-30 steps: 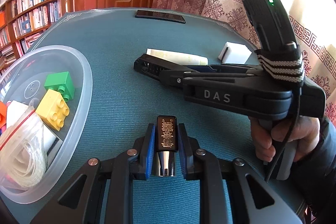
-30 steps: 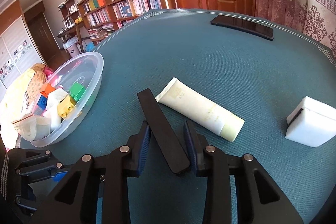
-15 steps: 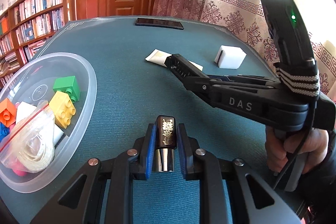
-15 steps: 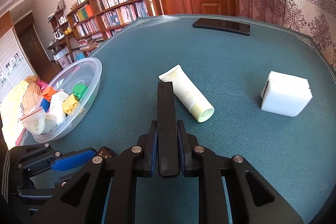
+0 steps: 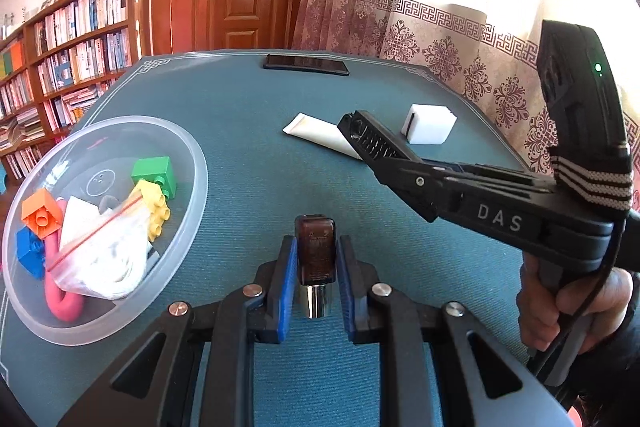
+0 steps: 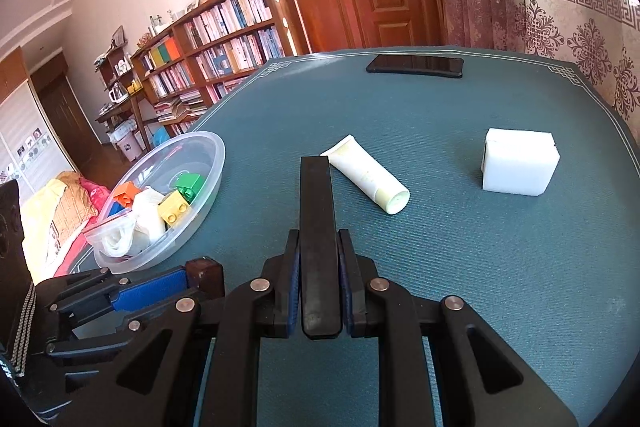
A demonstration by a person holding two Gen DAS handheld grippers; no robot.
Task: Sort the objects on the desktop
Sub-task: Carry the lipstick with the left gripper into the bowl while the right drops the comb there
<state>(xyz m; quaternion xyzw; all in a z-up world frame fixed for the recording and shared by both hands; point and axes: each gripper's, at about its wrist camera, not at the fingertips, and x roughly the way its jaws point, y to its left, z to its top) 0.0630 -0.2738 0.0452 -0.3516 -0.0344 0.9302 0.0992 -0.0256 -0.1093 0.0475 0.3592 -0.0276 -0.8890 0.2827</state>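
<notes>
- Above the counter (image 6: 460, 251) – left claw (image 5: 315, 267) clamped on a small dark bottle (image 5: 315, 253).
- Right claw (image 6: 319, 279) clamped on a black bar (image 6: 317, 227); cream tube (image 6: 368, 177) lies beyond it.

The teal table covering (image 6: 460, 267) is a woven cloth with a fine ribbed, matt weave. The round clear plastic bowl (image 5: 192, 163) is smooth and translucent, with a faint gloss at its rim. The green, yellow, orange and blue building bricks (image 5: 154, 173) in it are smooth, hard plastic. The clear zip bag (image 5: 100, 247) is thin, crinkled, glossy film. The cream squeeze tube (image 6: 366, 177) is smooth, satin plastic. The white rectangular block (image 6: 518, 161) looks matt. The flat black bar (image 6: 316, 211) is matt. The small dark brown bottle (image 5: 315, 251) is glossy, with a polished metal cap. Both grippers are matt black plastic with bright metal pins.
</notes>
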